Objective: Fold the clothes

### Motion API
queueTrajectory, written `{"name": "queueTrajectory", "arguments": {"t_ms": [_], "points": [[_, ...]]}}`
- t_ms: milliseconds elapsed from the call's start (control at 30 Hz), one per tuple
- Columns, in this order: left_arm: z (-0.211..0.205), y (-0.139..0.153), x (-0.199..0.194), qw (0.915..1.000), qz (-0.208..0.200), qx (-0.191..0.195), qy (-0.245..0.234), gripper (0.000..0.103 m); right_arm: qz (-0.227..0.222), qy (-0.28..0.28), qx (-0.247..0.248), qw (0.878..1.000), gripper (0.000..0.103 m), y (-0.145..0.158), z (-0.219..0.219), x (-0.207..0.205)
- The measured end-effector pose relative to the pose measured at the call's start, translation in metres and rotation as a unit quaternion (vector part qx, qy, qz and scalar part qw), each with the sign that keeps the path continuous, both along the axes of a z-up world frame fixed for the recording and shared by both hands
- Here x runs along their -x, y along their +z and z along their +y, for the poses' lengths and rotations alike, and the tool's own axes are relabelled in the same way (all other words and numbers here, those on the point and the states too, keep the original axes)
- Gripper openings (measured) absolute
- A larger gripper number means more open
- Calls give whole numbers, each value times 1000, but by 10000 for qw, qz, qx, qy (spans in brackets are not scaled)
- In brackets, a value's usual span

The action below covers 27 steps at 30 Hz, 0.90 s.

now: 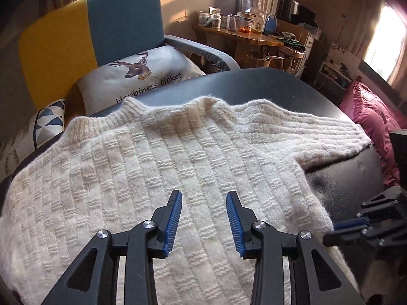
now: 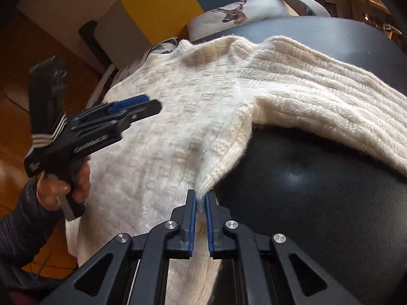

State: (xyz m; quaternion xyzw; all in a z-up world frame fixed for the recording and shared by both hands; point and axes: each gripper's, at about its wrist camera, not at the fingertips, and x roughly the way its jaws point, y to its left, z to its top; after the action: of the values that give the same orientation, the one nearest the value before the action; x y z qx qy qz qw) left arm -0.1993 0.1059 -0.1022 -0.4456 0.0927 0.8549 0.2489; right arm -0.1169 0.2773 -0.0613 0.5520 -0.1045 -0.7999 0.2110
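We see a lived-in room with warm light from windows at the top of the left wrist view, a wooden desk [image 1: 239,35] crowded with jars in the upper middle, and a yellow-and-blue armchair [image 1: 101,25] in the upper left holding a deer-print cushion [image 1: 142,73]. A pink quilt [image 1: 371,117] shows at the right edge. Filling the centre of both views is a dark, glossy padded surface [image 2: 318,178], and on it lies a cream knitted sweater [image 1: 157,157], spread flat with its ribbed collar toward the top of the frame and one sleeve [image 1: 305,129] stretched out to the right. In the left wrist view our left gripper [image 1: 204,198] hovers above the sweater's body in the lower middle, its blue-padded fingers spread apart with nothing between them. In the right wrist view the right gripper [image 2: 201,198], at the bottom centre, has its fingers pressed together on the sweater's side edge, a tuft of knit pinched between the pads. At the left of that view a hand [image 2: 63,185] in a dark quilted sleeve [image 2: 23,228] grasps the left gripper's handle.
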Motion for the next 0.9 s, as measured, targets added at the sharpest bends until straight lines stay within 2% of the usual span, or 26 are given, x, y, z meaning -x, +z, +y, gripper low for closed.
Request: {"name": "queueTrajectory", "arguments": {"t_ms": [67, 100, 167, 233, 333, 433, 533, 633, 733, 900], "points": [[12, -13, 0, 9996, -31, 287, -53, 50, -65, -92, -371, 9992, 4, -12, 8, -9], [16, -18, 0, 9991, -14, 412, -46, 55, -159, -208, -226, 9994, 2, -18, 15, -10], [24, -24, 1, 9982, -12, 591, -9, 56, -180, -338, -87, 9992, 2, -24, 21, -10], [24, -12, 1, 9996, -73, 277, 39, 54, -205, -412, 108, 9989, 5, -31, 25, -12], [38, 7, -5, 9998, 172, -27, -127, 54, -220, -542, 354, 9977, 10, -38, 34, -18], [84, -3, -9, 9980, 131, 333, -519, 55, -59, -972, 371, 9946, 14, -38, 58, -29], [111, -30, -19, 9954, 56, 550, -781, 57, 326, -1862, 270, 9816, 14, -23, 113, -43], [118, -35, -22, 9952, 16, 533, -820, 57, 654, -3057, 50, 9499, 14, -6, 186, -58], [115, -35, -17, 9959, -134, 369, -816, 57, 763, -3780, -237, 9224, 18, -2, 240, -55], [126, -34, -22, 9964, -88, 425, -733, 58, 570, -3674, -744, 9253, 18, -15, 261, -7]]}}
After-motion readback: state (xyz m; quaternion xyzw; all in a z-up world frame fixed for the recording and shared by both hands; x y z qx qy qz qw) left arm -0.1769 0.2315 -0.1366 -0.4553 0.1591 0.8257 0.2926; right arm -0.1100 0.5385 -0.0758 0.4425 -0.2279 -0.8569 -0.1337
